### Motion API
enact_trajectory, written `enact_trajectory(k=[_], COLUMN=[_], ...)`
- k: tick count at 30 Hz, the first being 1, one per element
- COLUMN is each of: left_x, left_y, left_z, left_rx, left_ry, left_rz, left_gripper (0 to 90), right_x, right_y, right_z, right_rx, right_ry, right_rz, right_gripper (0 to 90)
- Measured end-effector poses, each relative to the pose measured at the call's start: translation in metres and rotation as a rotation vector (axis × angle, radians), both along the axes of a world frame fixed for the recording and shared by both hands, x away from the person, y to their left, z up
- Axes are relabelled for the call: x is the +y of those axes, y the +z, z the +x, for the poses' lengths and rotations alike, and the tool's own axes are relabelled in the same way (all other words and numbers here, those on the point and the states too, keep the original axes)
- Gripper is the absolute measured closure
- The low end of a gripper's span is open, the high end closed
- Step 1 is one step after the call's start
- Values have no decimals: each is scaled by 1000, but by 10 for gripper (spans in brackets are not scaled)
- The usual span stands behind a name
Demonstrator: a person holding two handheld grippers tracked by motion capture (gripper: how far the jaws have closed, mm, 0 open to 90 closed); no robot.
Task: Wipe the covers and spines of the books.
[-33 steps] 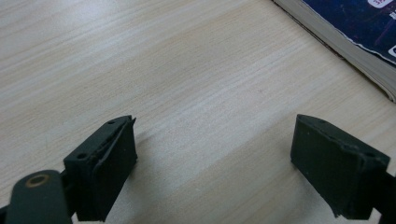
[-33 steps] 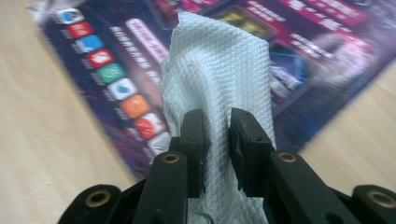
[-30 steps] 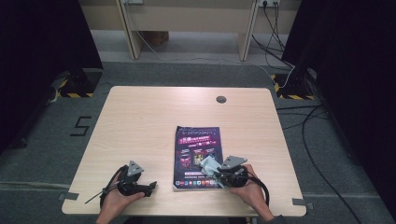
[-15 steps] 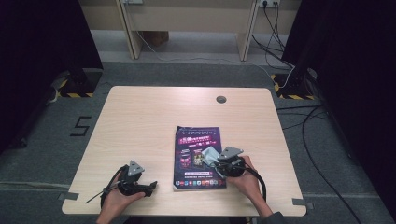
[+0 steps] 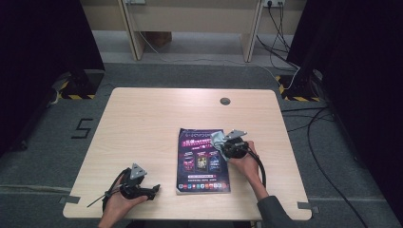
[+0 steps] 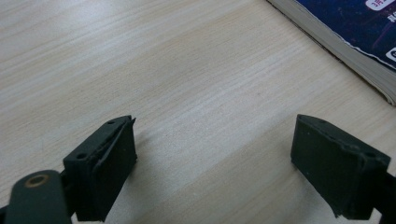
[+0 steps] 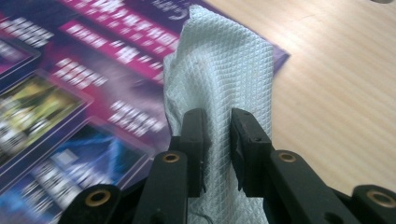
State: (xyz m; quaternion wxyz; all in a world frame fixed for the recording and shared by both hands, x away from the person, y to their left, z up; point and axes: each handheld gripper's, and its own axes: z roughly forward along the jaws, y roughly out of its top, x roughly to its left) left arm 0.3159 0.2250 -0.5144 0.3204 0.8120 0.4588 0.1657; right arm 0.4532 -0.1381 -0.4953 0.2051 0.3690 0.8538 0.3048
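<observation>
Between the two black jaws of the right claw (image 7: pixel 217 140) hangs a pale grey waffle-textured cloth (image 7: pixel 219 74), pinched tight and draped down onto the upper right corner of a purple glossy magazine (image 5: pixel 202 159) lying flat on the light wooden bench (image 5: pixel 142 123). Just below and to the left of that claw, the magazine's printed cover spreads out. Well apart from it, the left claw (image 6: pixel 215 154) rests on bare bench near the magazine's lower edge, jaws spread wide with nothing between them.
</observation>
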Motion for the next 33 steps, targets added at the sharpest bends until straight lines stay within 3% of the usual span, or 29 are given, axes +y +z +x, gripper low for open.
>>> enact_trajectory(k=[3, 5, 7, 14, 19, 23, 25, 33], left_x=[0, 0, 0, 0, 0, 0, 0, 0], left_y=[0, 0, 0, 0, 0, 0, 0, 0], left_z=[0, 0, 0, 0, 0, 0, 0, 0], left_rx=[0, 1, 2, 1, 2, 2, 2, 2], left_ry=[-1, -1, -5, -4, -4, -4, -4, -4], left_rz=[1, 1, 0, 1, 0, 0, 0, 2], left_gripper=[131, 131, 131, 131, 132, 131, 132, 132], right_x=[-5, -11, -19, -45, -60, -63, -61, -46], right_y=[0, -1, 1, 26, 33, 29, 26, 14], right_z=[11, 14, 15, 9, 2, 2, 2, 2], right_rx=[15, -4, 7, -51, -67, -46, -13, 42], right_ry=[-42, -71, -91, -138, -145, -153, -136, -102], right_rz=[30, -15, 27, 103, 111, 114, 116, 92], right_gripper=[757, 763, 770, 781, 819, 817, 757, 606])
